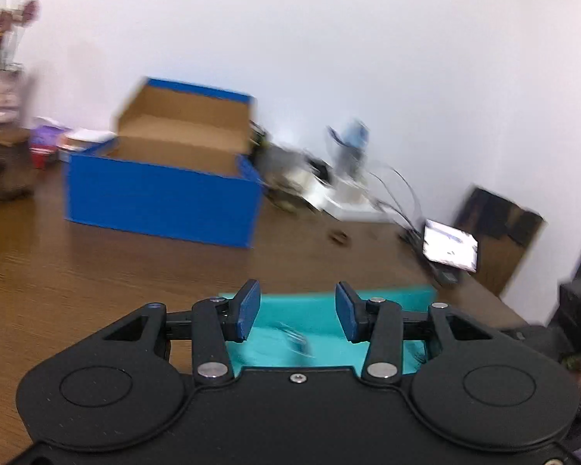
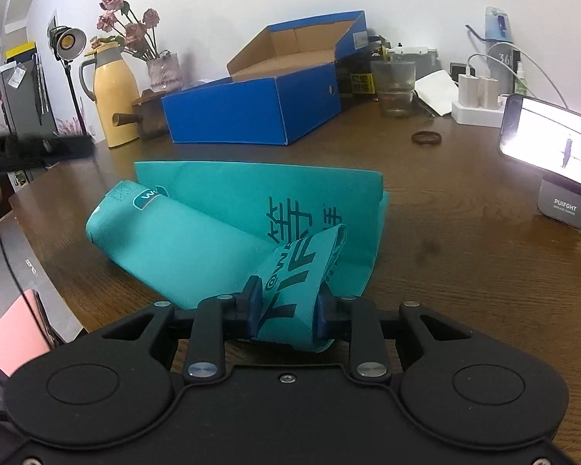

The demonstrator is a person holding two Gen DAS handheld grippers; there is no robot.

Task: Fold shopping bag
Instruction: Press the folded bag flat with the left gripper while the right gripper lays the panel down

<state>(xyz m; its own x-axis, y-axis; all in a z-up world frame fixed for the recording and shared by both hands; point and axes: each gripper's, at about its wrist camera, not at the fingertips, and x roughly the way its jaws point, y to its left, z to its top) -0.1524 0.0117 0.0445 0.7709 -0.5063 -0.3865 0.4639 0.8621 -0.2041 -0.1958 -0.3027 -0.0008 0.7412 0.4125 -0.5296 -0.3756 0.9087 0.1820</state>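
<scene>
Teal shopping bag [image 2: 228, 232] half rolled on the wooden table [image 2: 464, 232] (dark lettering showing), right gripper [image 2: 286, 306] pinching its strap [image 2: 294, 283], left gripper [image 1: 298, 312] spread wide, holding nothing

Both tools are showing the same build: the left gripper [image 1: 298, 316] and the right gripper [image 2: 286, 306] are wearing matte black housings with two round raised discs, silver pivot pins on angled black linkage arms, one small centre screw (silver too), and dark blue pads [image 1: 250, 310] facing the black fingers.
</scene>
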